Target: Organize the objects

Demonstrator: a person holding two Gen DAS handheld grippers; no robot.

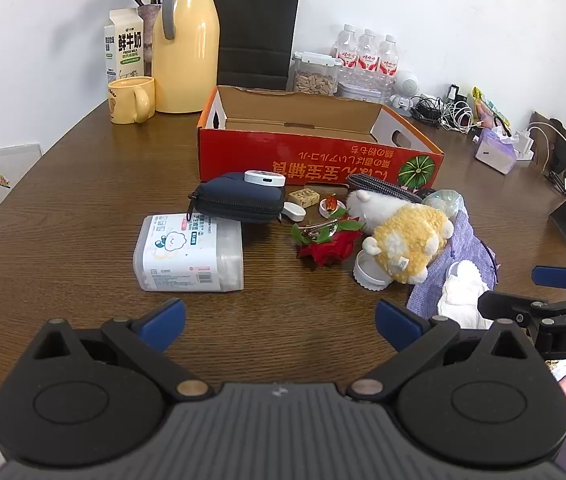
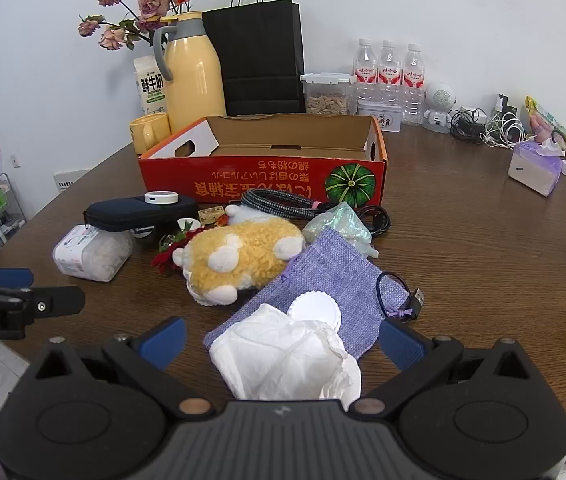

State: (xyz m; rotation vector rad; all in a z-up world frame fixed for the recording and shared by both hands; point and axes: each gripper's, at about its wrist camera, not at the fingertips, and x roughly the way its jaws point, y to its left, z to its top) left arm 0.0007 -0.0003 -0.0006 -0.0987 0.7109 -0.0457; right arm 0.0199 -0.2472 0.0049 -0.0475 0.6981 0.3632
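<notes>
An open red cardboard box (image 1: pixel 315 160) (image 2: pixel 259 184) stands empty mid-table. In front of it lies a clutter: a navy zip case (image 1: pixel 239 200) (image 2: pixel 139 210) with a white disc on top, a cotton-swab box (image 1: pixel 189 254) (image 2: pixel 91 254), a red rose (image 1: pixel 327 246), a yellow plush (image 1: pixel 411 242) (image 2: pixel 239 254), a purple pouch (image 2: pixel 323 280) and a crumpled white tissue (image 2: pixel 287 360). My left gripper (image 1: pixel 281 324) is open and empty, over bare table near the swab box. My right gripper (image 2: pixel 281 340) is open, its fingers either side of the tissue.
At the back stand a yellow thermos (image 1: pixel 185 44), a yellow mug (image 1: pixel 131 100), a milk carton (image 1: pixel 123 46), a black paper bag (image 1: pixel 255 28), a snack jar, water bottles (image 1: pixel 367 58) and cables (image 1: pixel 451 114). A tissue pack (image 2: pixel 535 166) sits right.
</notes>
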